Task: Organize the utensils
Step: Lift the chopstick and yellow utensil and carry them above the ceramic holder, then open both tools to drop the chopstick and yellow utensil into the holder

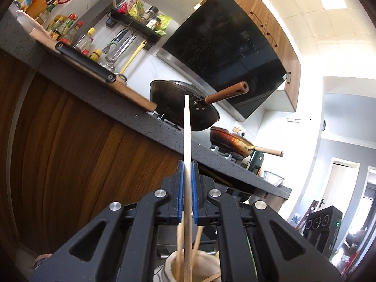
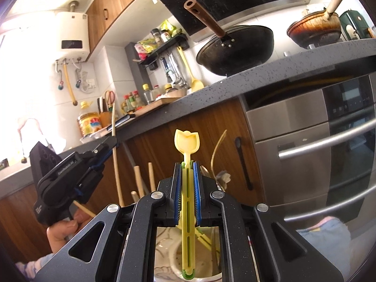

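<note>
Left fingers [image 1: 187, 164] pinch chopstick [image 1: 187, 127] | right fingers [image 2: 187, 166] pinch yellow spoon [image 2: 187, 141] | left gripper label "GenRobot.AI"

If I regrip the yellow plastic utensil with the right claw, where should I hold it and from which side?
Grip the flat slotted handle of the yellow plastic utensil, probably near where the right claw now clamps it, pads on the two broad faces. Come from the side, level with the handle's middle: it stands upright, its lower end in the ceramic jar, and the tulip-shaped head is wider and uneven.
</note>
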`<move>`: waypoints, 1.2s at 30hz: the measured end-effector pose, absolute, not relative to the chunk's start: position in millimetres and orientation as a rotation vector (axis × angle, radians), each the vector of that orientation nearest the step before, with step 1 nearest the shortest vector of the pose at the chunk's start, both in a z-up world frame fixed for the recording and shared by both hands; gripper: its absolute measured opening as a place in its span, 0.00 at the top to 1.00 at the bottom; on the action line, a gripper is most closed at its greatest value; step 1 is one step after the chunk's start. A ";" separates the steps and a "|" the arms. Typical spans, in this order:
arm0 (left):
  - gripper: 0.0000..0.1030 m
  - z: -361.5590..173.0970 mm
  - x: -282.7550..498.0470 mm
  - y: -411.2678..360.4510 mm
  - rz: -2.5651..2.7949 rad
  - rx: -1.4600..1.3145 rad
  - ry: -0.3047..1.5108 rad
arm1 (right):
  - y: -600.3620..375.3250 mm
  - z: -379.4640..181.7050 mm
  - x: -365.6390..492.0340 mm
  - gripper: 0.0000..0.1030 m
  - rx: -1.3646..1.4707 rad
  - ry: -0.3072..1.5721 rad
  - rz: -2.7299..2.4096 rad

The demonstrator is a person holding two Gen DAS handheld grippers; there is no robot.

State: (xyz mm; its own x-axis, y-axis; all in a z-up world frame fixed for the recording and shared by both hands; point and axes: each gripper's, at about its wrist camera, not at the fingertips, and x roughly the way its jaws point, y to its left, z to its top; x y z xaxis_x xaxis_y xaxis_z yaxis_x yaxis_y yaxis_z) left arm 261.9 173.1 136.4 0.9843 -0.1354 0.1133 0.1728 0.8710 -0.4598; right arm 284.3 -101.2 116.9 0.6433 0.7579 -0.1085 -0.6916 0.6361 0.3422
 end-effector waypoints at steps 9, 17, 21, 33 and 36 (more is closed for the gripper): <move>0.95 124.1 267.4 158.1 -0.182 -0.427 -0.027 | -97.6 106.7 283.7 0.90 0.238 0.202 0.807; 0.95 112.3 262.7 161.6 -0.188 -0.423 0.017 | -90.2 93.5 279.9 0.90 0.194 0.187 0.816; 0.94 110.3 257.8 161.3 -0.194 -0.415 0.035 | -85.1 86.5 277.3 0.90 0.158 0.206 0.806; 0.94 113.6 260.0 168.8 -0.204 -0.445 0.079 | -82.2 79.6 268.1 0.90 0.088 0.278 0.801; 0.94 114.0 260.3 168.2 -0.198 -0.441 0.090 | -80.9 76.0 269.2 0.90 0.081 0.310 0.793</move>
